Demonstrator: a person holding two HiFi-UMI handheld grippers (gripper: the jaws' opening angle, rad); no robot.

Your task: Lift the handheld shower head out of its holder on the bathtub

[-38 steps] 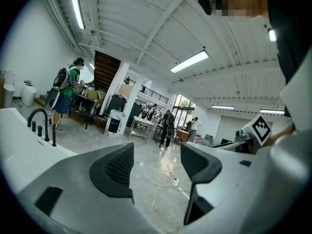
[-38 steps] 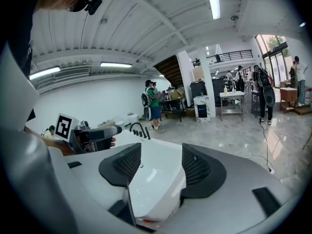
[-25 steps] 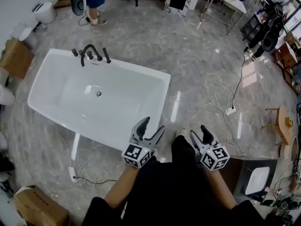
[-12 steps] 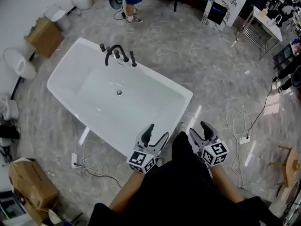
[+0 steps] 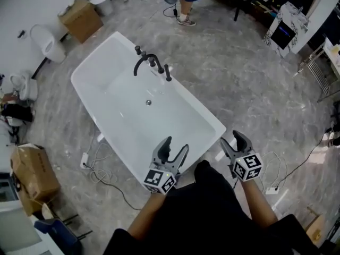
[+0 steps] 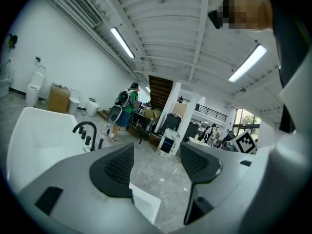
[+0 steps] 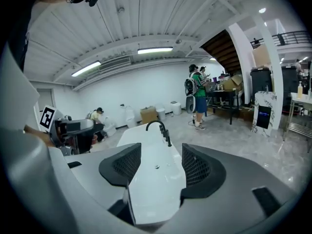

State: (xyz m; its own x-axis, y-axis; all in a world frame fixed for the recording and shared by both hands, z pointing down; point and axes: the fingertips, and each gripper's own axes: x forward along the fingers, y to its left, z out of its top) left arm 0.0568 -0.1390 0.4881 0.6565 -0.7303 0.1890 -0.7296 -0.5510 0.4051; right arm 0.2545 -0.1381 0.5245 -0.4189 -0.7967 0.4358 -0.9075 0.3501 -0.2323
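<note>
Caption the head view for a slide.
Open, empty left gripper and right gripper by a white rectangular bathtub; black faucet set untouched on its rim.

I'm in a big workshop hall, no real bathrm. Freestanding tub (image 5: 117, 105) on open marble floor (image 5: 239, 73). Cardboard boxes (image 5: 81, 19) + loose toilets (image 5: 45, 41) far left.

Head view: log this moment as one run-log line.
phase: pre-grasp | left gripper open, empty | right gripper open, empty | shower head in holder on bathtub rim, untouched
</note>
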